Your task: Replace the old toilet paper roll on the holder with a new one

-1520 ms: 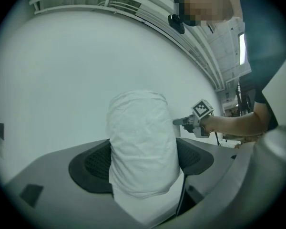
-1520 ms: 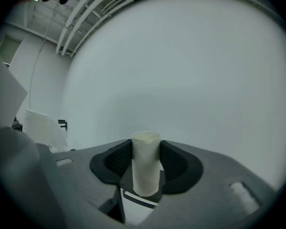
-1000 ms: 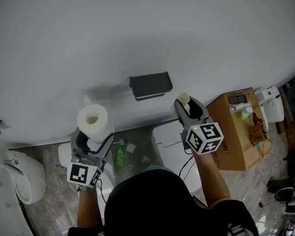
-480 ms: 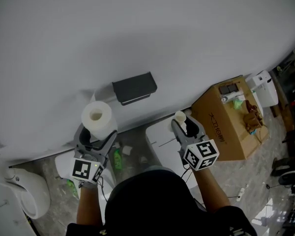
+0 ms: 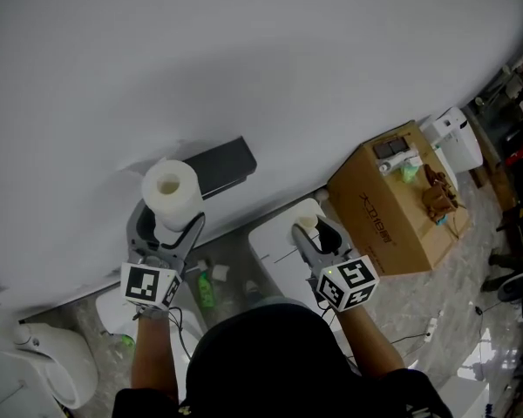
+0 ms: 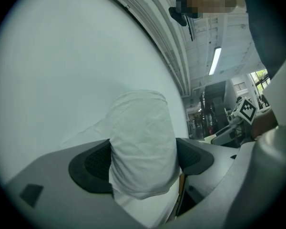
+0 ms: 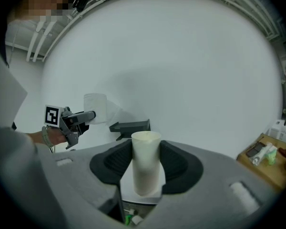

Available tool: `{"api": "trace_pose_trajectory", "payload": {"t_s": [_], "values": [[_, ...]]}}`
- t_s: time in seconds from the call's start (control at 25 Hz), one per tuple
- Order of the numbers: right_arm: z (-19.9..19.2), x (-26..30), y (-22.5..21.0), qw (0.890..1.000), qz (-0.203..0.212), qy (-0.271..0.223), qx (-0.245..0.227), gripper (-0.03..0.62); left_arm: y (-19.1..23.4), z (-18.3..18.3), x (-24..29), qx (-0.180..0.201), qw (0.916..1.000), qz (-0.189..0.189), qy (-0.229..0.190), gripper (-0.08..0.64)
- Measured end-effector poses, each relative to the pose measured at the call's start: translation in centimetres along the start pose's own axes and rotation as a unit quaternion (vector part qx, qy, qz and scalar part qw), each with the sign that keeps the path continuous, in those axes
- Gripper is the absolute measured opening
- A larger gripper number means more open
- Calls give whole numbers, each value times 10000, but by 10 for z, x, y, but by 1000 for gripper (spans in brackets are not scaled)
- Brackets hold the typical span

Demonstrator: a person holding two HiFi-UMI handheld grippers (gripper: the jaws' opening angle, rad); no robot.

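the person's head (image 5: 270,355) fills the bottom edge of the head view, nearest the camera. the left gripper (image 5: 168,225) shows its marker cube (image 5: 148,286) toward the camera. its fingers (image 6: 93,163) are spread wide and pressed on the sides of the new roll (image 5: 170,190), a full white toilet paper roll whose core hole faces up in the head view. in the left gripper view the soft paper bulges between the two dark pads and fills the gap.

the right gripper (image 5: 314,231) sits lower and to the right. its fingers (image 7: 117,163) are closed on the old cardboard tube (image 7: 145,161), a bare pale core held upright with its open end above the pads. both pads touch its sides.

below the grippers lies the grey floor (image 5: 231,251). a green bottle (image 5: 207,290) lies on it between the two arms, and a white flat-topped fixture (image 5: 275,246) stands under the right gripper.

farther off, the dark holder (image 5: 220,165) is fixed to the white wall (image 5: 244,59). the new roll is near the holder's left end. the right gripper view shows a gap between them, so the roll is not on the holder. the tube is well apart from the holder, lower and to the right.

beyond the right gripper a cardboard box (image 5: 388,207) stands on the floor by the wall, with small items on top.
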State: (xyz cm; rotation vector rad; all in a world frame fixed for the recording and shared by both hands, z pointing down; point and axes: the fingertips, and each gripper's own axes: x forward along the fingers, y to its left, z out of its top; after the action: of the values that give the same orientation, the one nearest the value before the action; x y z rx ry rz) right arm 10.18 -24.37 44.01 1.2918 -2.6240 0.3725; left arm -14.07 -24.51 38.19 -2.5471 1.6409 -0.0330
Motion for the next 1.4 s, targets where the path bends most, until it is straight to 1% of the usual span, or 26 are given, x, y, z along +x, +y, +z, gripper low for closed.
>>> {"api": "trace_pose_trajectory", "payload": {"t_s": [0.12, 0.4, 0.52, 0.64, 0.84, 1.04, 1.4], "values": [[-1, 2, -8, 10000, -40, 9, 41, 179, 3, -1, 22, -35, 10000, -63, -37, 426], [-8, 4, -11, 9999, -10, 96, 92, 179, 14, -11, 51, -172, 9998, 109, 15, 426], [-9, 5, -17, 9999, -25, 112, 117, 179, 16, -17, 61, -164, 9997, 172, 65, 425], [-10, 6, -22, 9998, -36, 131, 118, 179, 20, -21, 68, -137, 9995, 273, 52, 426], [-12, 7, -28, 9997, -59, 176, 165, 179, 18, -28, 79, -57, 9995, 290, 100, 426], [-12, 7, -30, 9996, -72, 175, 195, 179, 20, -35, 86, -3, 9991, 408, 104, 426], [-15, -1, -31, 9996, -63, 183, 224, 179, 21, -46, 91, 41, 9988, 453, 152, 426]]}}
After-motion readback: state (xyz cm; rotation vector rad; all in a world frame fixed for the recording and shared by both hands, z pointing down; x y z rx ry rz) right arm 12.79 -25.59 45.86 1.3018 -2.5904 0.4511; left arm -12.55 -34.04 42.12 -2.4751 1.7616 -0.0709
